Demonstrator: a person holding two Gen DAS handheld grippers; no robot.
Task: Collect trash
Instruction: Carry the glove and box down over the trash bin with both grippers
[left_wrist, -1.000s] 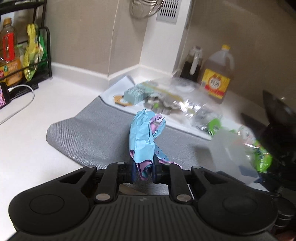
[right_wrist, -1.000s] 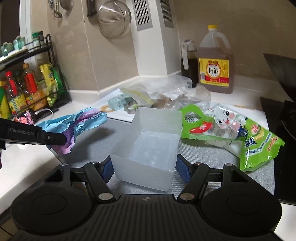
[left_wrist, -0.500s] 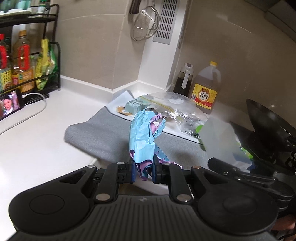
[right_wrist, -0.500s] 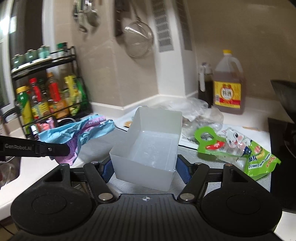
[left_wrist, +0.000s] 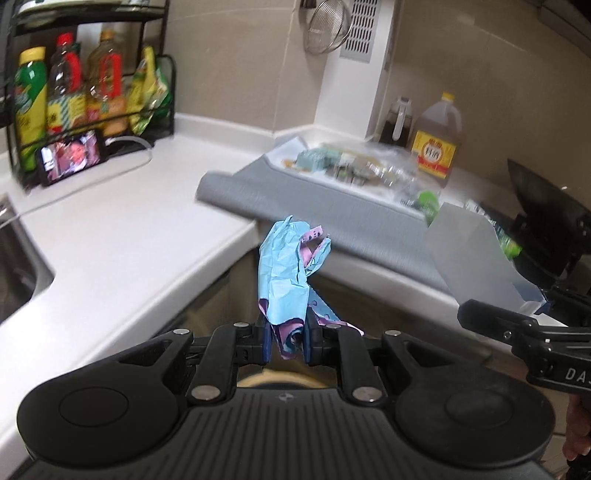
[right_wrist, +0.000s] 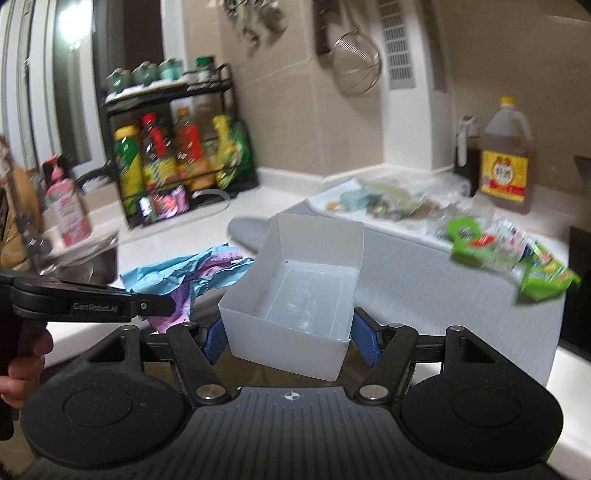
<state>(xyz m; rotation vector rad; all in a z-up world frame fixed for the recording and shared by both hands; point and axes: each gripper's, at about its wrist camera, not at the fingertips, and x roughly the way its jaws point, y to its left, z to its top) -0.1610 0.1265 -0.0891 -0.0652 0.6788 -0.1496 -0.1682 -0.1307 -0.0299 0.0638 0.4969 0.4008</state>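
My left gripper (left_wrist: 287, 341) is shut on a crumpled blue and purple wrapper (left_wrist: 284, 273), held in the air off the front edge of the white counter (left_wrist: 122, 236). The wrapper also shows in the right wrist view (right_wrist: 184, 275), left of the box. My right gripper (right_wrist: 290, 338) is shut on a translucent white plastic box (right_wrist: 299, 291), open side up and empty, also off the counter's edge. The box shows in the left wrist view (left_wrist: 476, 254) at the right. A green snack bag (right_wrist: 524, 258) and clear plastic wrappers (right_wrist: 399, 199) lie on the grey mat (right_wrist: 424, 273).
A black rack of bottles (right_wrist: 173, 155) stands at the back left with a phone (left_wrist: 72, 157) in front of it. A sink (left_wrist: 18, 258) with a pink soap bottle (right_wrist: 66, 206) is at the left. An oil jug (right_wrist: 508, 158) stands at the back right, a black stove (left_wrist: 543, 221) at the right.
Both grippers have pulled back and away from the mat, past the counter's front edge, each keeping its load. The views have swung left toward the rack and sink.
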